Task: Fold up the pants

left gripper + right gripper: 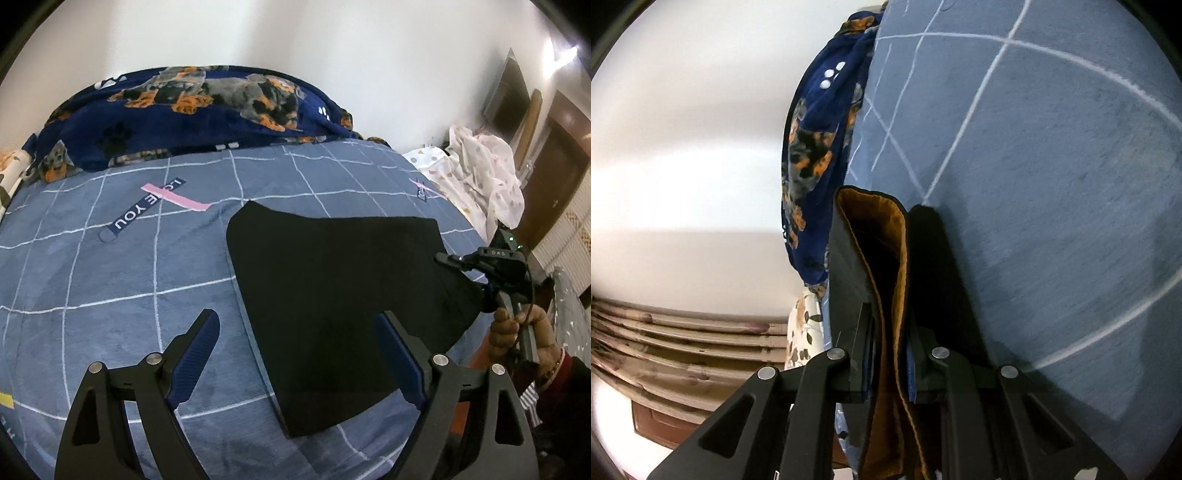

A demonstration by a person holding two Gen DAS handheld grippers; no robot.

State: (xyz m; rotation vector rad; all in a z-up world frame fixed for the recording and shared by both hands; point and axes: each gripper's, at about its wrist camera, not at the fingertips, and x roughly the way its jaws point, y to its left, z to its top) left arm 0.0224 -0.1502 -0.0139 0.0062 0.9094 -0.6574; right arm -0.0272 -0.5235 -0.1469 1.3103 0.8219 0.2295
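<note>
Black pants [332,288] on the bedspread [110,288], soft, limp, fleece-lined. Right gripper [888,354] clenched on their edge; left gripper [295,354] spread wide, empty. Grab corners.

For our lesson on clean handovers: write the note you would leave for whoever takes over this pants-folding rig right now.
Left tool: open, holding nothing, hovering over the near end of the black pants.
Right tool: shut on an edge of the pants, layers with brown lining pinched between its pads, lifted off the bed.
Pants: mostly flat on the blue checked bedspread, right side raised by the right tool.
Done: pants laid out, appear partly folded; one edge gripped.
Left: probably carry the gripped edge across to finish the fold, using the left tool to steady or smooth.
</note>
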